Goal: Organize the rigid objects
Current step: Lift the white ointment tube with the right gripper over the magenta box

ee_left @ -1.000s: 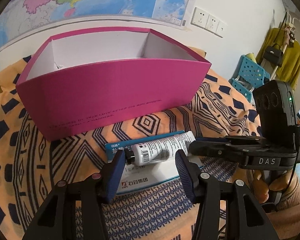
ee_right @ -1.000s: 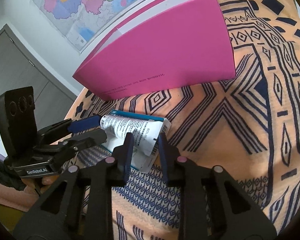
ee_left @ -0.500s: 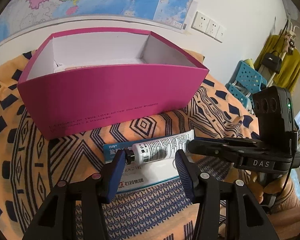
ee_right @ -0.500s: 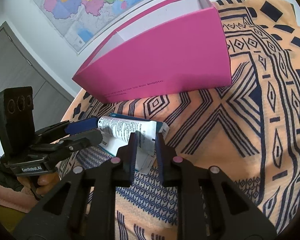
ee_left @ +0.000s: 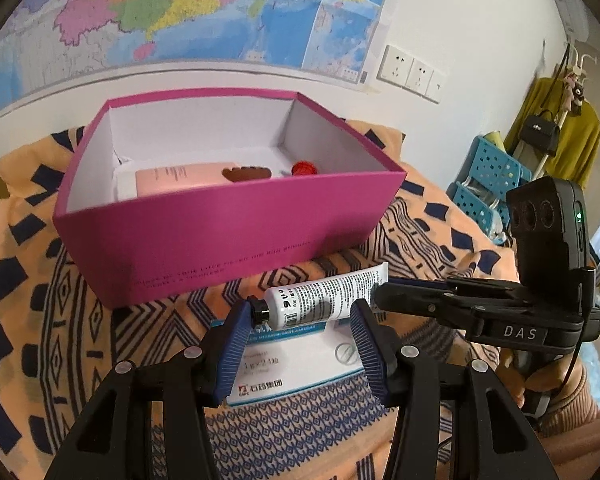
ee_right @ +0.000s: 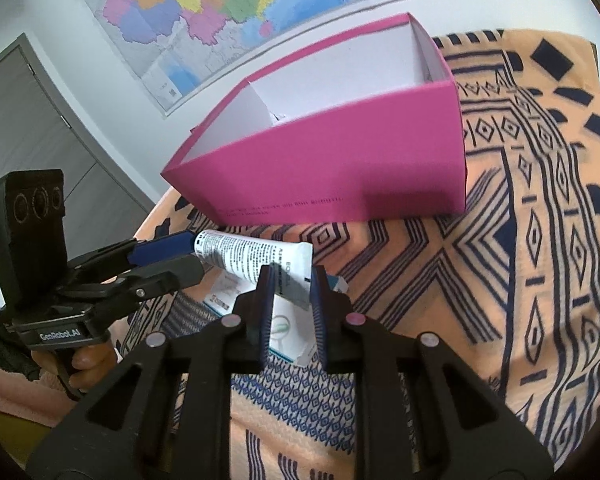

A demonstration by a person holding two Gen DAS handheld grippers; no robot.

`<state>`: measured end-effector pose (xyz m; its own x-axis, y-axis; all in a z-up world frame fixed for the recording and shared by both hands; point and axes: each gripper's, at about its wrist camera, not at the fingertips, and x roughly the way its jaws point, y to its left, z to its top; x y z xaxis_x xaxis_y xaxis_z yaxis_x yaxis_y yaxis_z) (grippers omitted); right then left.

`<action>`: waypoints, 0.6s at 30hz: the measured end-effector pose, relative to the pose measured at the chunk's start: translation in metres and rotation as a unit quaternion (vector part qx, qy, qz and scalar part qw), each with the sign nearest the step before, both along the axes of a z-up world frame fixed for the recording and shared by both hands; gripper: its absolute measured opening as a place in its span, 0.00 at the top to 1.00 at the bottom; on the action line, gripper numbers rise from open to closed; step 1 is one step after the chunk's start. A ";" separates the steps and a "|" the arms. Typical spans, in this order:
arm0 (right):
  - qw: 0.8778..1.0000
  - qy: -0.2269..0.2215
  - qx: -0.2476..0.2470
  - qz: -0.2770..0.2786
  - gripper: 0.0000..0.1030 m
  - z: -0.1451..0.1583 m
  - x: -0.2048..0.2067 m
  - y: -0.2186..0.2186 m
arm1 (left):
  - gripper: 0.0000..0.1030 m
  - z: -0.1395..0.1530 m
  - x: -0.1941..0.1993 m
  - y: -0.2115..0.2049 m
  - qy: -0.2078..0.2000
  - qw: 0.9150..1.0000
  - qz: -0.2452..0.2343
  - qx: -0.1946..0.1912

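lifted since before: tube over box printed "石药集团".

Magenta box, white inside; white tube, black print; orange cloth, navy geometric pattern, at 6 o'clock

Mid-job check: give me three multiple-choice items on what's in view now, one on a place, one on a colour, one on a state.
1. The medicine carton lies: A in the pink box; B on the patterned cloth, beneath the white tube; C on the blue stool.
2. The tube's cap is: A black; B red; C yellow.
3. The tube is: A flat on the cloth; B inside the box; C pinched by the right gripper.
Key: B, the carton shows on the cloth below the tube; A, the cap is dark; C, the jaws, which have just been closing, clamp its crimped end.
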<state>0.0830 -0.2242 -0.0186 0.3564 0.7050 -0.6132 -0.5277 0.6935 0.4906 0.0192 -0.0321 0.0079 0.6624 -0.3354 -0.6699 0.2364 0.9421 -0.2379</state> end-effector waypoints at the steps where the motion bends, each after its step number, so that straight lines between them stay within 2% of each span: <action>1: 1.000 -0.003 0.000 0.000 0.79 0.002 0.000 0.000 | 0.49 0.001 0.000 0.000 -0.002 1.000 0.000 0.000; 18: 0.999 -0.050 0.005 0.001 0.79 0.032 0.004 -0.001 | 0.49 0.030 0.004 -0.001 -0.044 0.999 0.003 -0.001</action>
<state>0.0872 -0.2256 0.0136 0.4147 0.7119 -0.5667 -0.5759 0.6875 0.4423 0.0234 -0.0327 0.0376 0.7207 -0.3332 -0.6079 0.2510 0.9429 -0.2191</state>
